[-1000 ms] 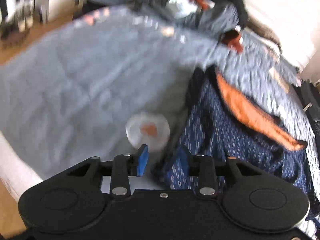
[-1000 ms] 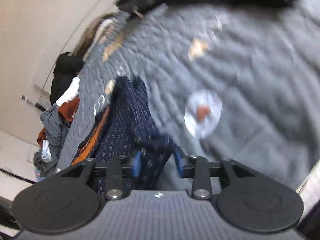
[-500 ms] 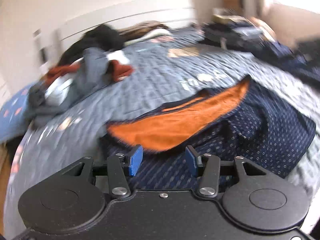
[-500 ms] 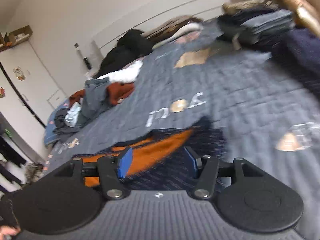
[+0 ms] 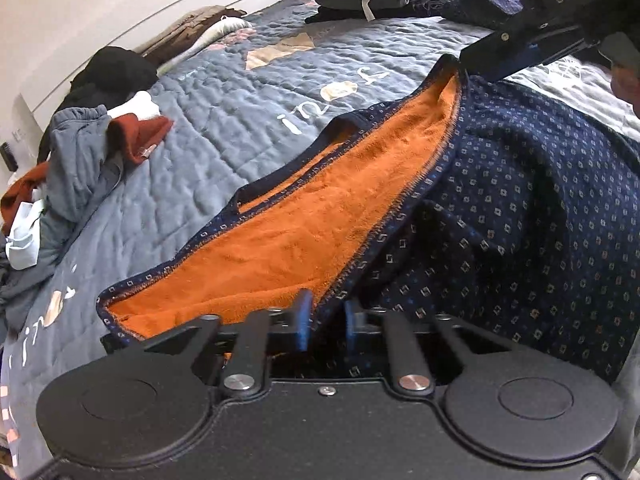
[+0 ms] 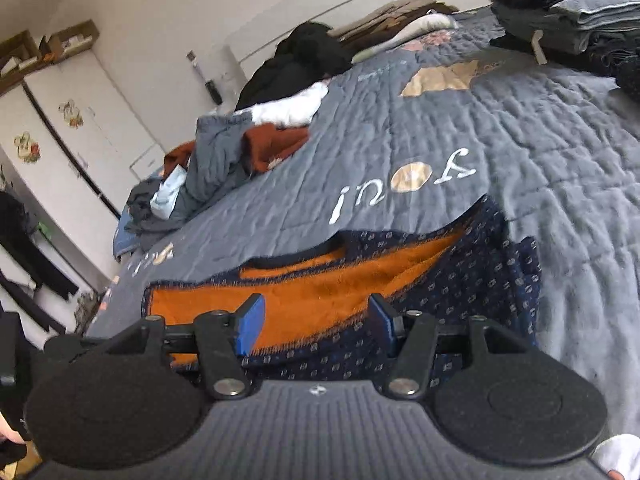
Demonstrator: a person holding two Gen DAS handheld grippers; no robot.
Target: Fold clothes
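On the grey quilted bedspread (image 5: 224, 120), a navy patterned garment (image 5: 520, 208) with an orange fleece lining (image 5: 312, 236) is lying spread out, its hem turned back so the lining is showing. The left gripper (image 5: 325, 320) is pinching the hem edge, its blue pads drawn narrow with the navy trim running between them, probably to take one corner for straightening or folding. The right gripper (image 6: 314, 324) is hovering over the far part of the same hem with its jaws standing apart; cloth is showing between the pads, but they are not pressing on it, so that corner seems not yet taken. Seen from the left wrist, the right gripper's fingers (image 5: 516, 40) are reaching to the upper end of the hem. A heap of unfolded clothes (image 6: 224, 160) is sitting well apart toward the wall, and a stack of folded clothes (image 6: 568, 16) is resting near the headboard, both clear of the working area. The garment's own bunched folds on the right are looking like the main hindrance to a flat fold.
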